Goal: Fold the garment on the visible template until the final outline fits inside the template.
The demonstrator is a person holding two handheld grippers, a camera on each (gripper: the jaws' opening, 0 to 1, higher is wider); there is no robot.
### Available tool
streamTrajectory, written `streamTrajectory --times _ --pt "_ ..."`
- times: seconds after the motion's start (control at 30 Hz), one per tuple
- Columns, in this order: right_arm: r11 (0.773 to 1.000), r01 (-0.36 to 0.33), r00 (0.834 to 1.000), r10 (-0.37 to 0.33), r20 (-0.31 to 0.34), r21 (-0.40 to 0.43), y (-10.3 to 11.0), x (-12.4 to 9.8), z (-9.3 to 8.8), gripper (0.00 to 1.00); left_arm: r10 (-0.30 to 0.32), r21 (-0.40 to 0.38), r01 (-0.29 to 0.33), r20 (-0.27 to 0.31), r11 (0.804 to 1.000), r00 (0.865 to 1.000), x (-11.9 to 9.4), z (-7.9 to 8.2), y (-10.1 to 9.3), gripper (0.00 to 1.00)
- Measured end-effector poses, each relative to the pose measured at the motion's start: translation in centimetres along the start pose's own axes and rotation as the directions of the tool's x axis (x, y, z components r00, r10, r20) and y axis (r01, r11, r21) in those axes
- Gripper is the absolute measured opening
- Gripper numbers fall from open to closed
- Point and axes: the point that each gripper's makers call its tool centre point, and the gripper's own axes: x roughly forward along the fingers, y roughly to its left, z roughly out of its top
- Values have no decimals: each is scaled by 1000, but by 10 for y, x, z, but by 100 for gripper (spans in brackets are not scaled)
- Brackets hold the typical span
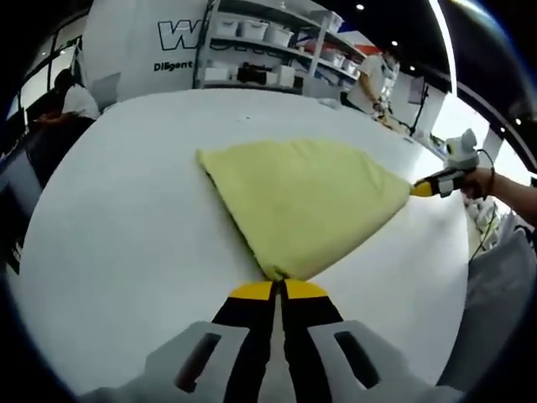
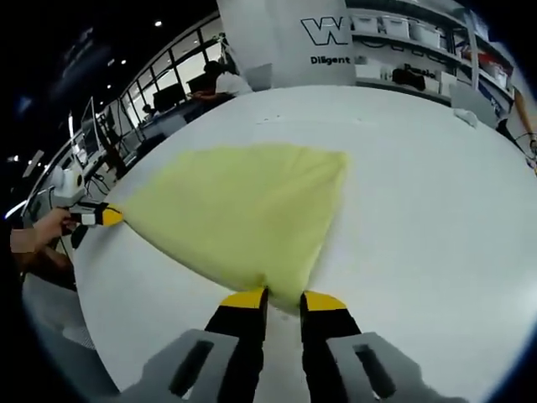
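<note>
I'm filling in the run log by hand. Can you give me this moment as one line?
stage: fold in progress | left gripper: shut on yellow garment corner | right gripper: shut on opposite corner | garment: stretched over white table

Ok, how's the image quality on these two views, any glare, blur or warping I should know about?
Left gripper view: strong fisheye bends the white table; bright ceiling strip glares top right; yellow garment sharp. Right gripper view: same warping, background shelves soft, garment evenly lit, faint shadow beneath its edge.
</note>
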Motion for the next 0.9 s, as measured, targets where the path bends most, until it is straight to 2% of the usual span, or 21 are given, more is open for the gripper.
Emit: streamTrajectory --times 0.1,0.17,0.2,0.23,0.33,0.37,0.47,0.5,0.53,0.57,0.63,0.67,0.7,0.77,0.8,0.83,0.9 --pt "1000 -8 1000 8 -1 16 0 0 0 2 -27 36 27 0 999 1000 -2 1 0 5" --pt "1000 -11 1000 11 -7 6 1 -1 -1 0 -21 121 24 -30 992 999 -6 2 4 5" --pt "1000 -9 1000 9 -7 2 1 -1 -1 0 -18 140 23 -36 990 999 -6 2 5 5" --pt "1000 -7 1000 6 -10 -9 1 -2 -1 0 -12 197 19 -40 980 999 -9 5 6 5" --pt "1000 -4 1000 4 -5 -13 1 -4 0 0 -32 234 43 -48 971 998 -9 8 4 5" --pt "1000 -1 1000 0 -8 -15 0 -4 0 0 -21 290 37 -58 956 998 -9 9 6 5" --pt "999 12 1000 -13 -15 -33 -3 -6 -2 0 -23 354 53 -88 934 996 -9 6 4 5" --pt "999 20 999 -21 -24 -45 -4 -7 -3 0 -17 420 61 -108 906 994 -9 4 3 5" --pt "998 31 999 -33 -37 -61 -7 -8 -5 0 -13 434 63 -116 899 993 -9 3 3 5" --pt "992 66 995 -73 -64 -111 -16 -10 -9 0 -14 427 63 -117 902 993 -8 2 3 5" --pt "987 78 992 -91 -91 -142 -20 -12 -15 0 -9 434 60 -119 899 993 -9 1 2 5" --pt "988 77 992 -89 -87 -137 -19 -12 -15 0 -8 436 60 -120 898 993 -9 1 2 5" --pt "995 49 996 -56 -71 -91 -15 -14 -15 0 -7 438 59 -119 897 993 -9 0 0 5" --pt "996 47 996 -52 -68 -69 -16 -15 -15 0 -12 434 67 -127 898 992 -9 -1 -1 5" --pt "996 51 996 -56 -71 -72 -18 -16 -17 0 -39 366 80 -118 927 992 -8 -2 -6 5" --pt "996 53 995 -58 -77 -74 -18 -17 -18 0 -36 346 73 -111 935 993 -8 -2 -4 5" --pt "997 49 995 -54 -79 -66 -17 -19 -18 0 -9 337 45 -110 940 994 -9 -3 5 6"
